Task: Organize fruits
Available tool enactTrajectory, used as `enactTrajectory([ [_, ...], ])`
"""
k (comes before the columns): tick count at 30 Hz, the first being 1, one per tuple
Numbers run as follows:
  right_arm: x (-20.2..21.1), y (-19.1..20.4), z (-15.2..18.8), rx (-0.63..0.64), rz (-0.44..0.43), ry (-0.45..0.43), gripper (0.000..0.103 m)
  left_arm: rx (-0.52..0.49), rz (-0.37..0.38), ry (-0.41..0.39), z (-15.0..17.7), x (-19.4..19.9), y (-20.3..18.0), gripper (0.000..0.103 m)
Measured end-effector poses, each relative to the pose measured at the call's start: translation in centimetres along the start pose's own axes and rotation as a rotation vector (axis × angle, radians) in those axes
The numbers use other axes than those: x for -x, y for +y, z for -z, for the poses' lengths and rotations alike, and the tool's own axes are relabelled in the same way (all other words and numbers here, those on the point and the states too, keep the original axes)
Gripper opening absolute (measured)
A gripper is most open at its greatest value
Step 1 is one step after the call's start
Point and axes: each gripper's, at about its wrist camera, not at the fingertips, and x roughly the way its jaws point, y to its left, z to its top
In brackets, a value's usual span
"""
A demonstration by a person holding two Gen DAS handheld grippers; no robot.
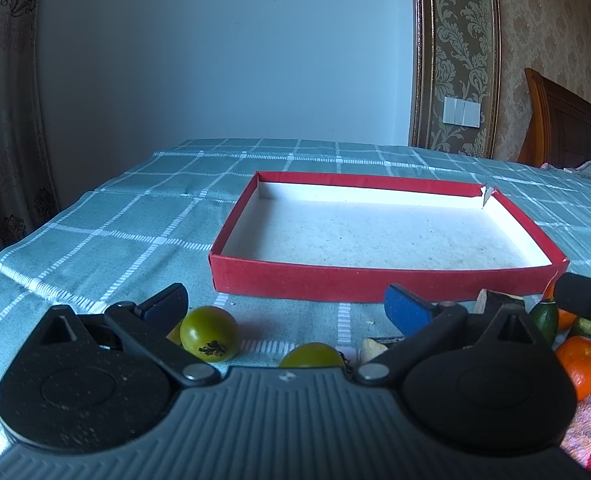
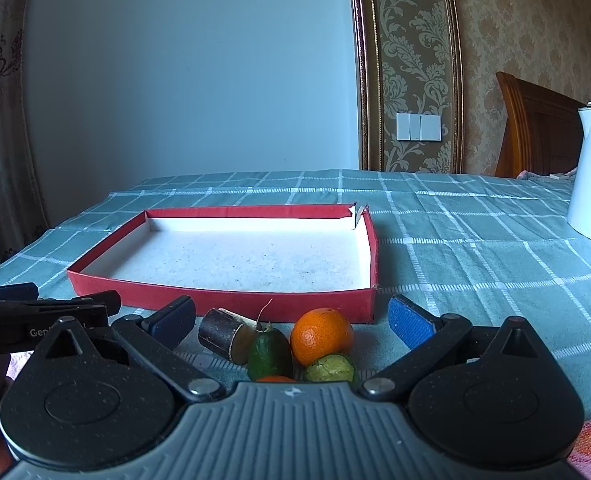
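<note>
Lying between the spread fingers of the left gripper (image 1: 285,306), two green tomatoes (image 1: 209,334) were seen short of the empty red tray (image 1: 379,280); the right gripper (image 2: 291,318), likewise agape, framed the orange (image 2: 321,335).

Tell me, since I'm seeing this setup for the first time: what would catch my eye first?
The shallow red box, empty and white inside, lies in the middle of the checked teal tablecloth. Just before its near wall sits a bright orange among green fruits, between the open right tongs. In the left wrist view, a green tomato rests by the open left tongs.
</note>
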Motion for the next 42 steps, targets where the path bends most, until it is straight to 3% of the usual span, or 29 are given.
enactTrajectory([
  [42,0.08,0.22,0.01,0.016,-0.016,0.011,0.103,-0.001,-0.001,-0.005,-0.05,0.26,-0.2,0.103],
])
